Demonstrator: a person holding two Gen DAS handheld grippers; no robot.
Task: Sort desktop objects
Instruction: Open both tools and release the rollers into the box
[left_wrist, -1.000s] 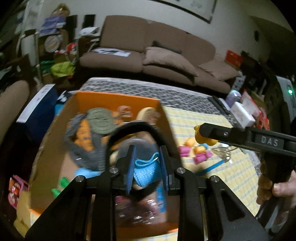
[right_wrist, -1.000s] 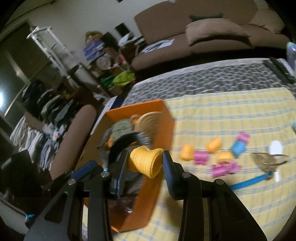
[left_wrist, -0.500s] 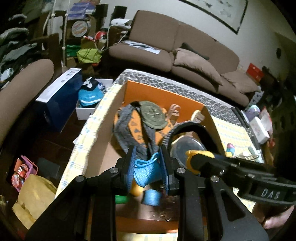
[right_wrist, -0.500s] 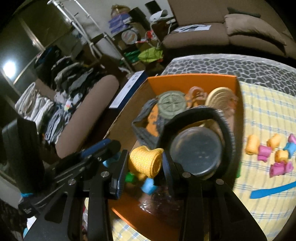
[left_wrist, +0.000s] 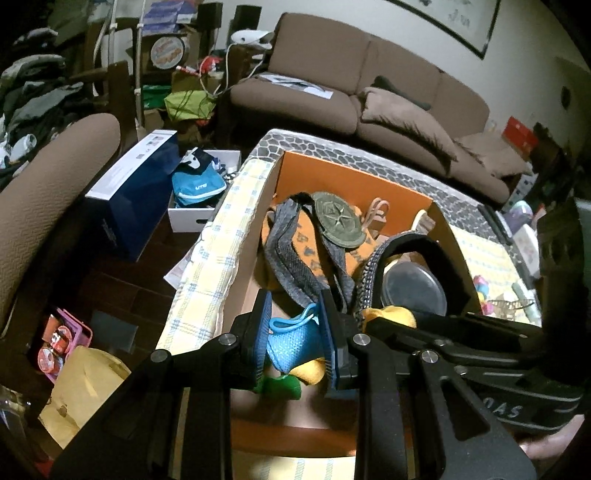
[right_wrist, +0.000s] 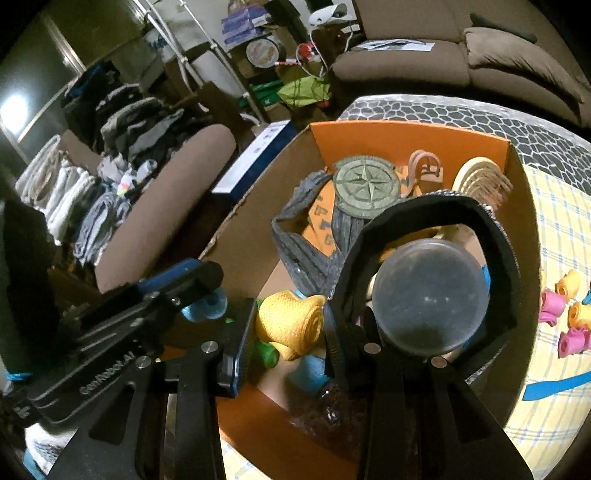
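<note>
My left gripper (left_wrist: 293, 338) is shut on a blue mesh roll (left_wrist: 291, 341), held over the near end of the orange cardboard box (left_wrist: 354, 177). My right gripper (right_wrist: 290, 326) is shut on a yellow mesh roll (right_wrist: 291, 325) over the same box (right_wrist: 406, 142). In the left wrist view the right gripper (left_wrist: 373, 319) reaches in from the right with its yellow roll (left_wrist: 391, 317) beside my blue one. In the right wrist view the left gripper (right_wrist: 207, 295) comes in from the left with the blue roll (right_wrist: 205, 306). Green, yellow and blue rolls lie on the box floor below.
The box also holds a grey strap (left_wrist: 295, 258), a compass medallion (right_wrist: 367, 184), a round lidded tin (right_wrist: 430, 295) under a black handle (right_wrist: 436, 212) and a comb (right_wrist: 480, 182). Pink and yellow rolls (right_wrist: 565, 314) lie on the checked cloth to the right. Sofa (left_wrist: 351, 96) behind.
Both grippers have swung left from the checked cloth to above the box, sinking a little, each still gripping its roll. They now sit close side by side.
</note>
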